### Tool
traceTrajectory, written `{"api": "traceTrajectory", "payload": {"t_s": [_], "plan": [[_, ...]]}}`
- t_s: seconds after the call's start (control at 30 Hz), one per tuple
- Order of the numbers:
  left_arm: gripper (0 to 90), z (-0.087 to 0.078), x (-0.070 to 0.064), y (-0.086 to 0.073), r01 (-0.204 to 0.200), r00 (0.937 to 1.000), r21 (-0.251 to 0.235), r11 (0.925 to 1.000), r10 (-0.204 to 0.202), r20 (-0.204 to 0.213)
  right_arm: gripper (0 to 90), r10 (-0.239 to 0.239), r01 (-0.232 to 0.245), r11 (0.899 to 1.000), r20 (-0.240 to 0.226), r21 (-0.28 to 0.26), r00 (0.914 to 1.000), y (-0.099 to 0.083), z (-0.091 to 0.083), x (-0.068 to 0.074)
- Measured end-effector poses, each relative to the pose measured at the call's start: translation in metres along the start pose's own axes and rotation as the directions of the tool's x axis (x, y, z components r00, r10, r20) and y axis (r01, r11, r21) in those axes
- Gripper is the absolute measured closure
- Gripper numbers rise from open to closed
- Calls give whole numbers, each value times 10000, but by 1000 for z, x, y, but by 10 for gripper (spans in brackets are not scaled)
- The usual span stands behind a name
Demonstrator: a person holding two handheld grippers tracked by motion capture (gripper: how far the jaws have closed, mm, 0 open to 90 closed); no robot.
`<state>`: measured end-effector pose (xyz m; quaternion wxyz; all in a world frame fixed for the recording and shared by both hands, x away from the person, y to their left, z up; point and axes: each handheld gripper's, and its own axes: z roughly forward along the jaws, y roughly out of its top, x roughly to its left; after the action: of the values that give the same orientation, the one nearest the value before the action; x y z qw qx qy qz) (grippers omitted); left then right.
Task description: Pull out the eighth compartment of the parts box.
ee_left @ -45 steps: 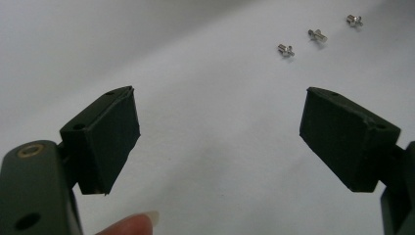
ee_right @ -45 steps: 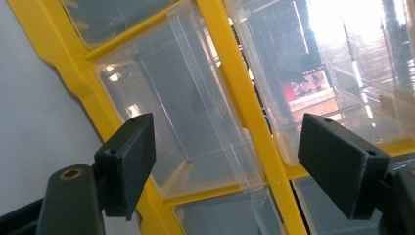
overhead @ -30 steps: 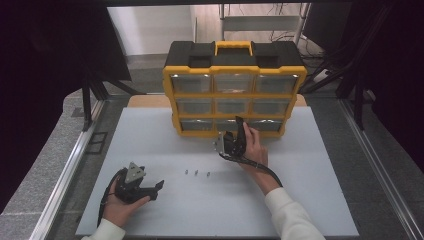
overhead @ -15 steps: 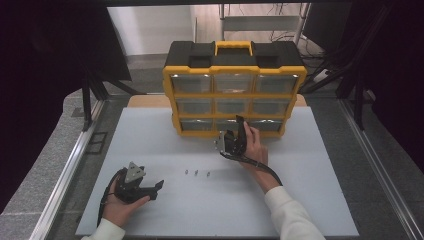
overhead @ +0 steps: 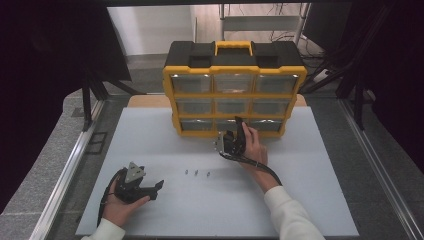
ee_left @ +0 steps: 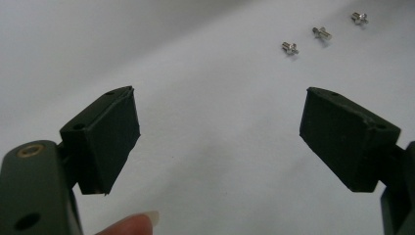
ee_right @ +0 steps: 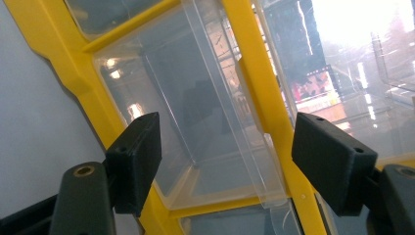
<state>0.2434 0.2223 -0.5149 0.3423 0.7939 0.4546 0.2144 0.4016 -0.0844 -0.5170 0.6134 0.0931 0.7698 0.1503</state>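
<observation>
Where screws (overhead: 196, 173) lie: white tabletop (overhead: 300, 200).

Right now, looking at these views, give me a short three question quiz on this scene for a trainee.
1. True or false: the right gripper is up at the bottom row of the drawer organizer.
2. How many screws lie on the white mat? A) two B) three C) five
3. Fill in: the left gripper has its fingers ____, with nothing between them.

Key: 1 true; 2 B; 3 open. In the right gripper view the fingers stand apart in front of a clear drawer in the yellow frame, not yet closed on it.
</observation>
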Motion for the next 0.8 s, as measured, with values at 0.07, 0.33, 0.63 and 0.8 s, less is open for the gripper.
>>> {"api": "traceTrajectory", "payload": {"t_s": [0.07,0.33,0.63,0.8], "plan": [[153,0,0,0,-2,10000,-2,10000,2,1,283,-60,60,10000,-1,3,10000,0,1,0],[153,0,0,0,18,10000,-4,10000,-18,-1,326,-63,64,9999,-37,119,10000,-2,4,2],[153,0,0,0,22,10000,-1,10000,-22,-9,347,-331,331,9994,91,105,9994,-3,5,3],[153,0,0,0,18,10000,-10,10000,-18,-19,415,-521,518,9986,318,93,9981,-2,5,3]]}}
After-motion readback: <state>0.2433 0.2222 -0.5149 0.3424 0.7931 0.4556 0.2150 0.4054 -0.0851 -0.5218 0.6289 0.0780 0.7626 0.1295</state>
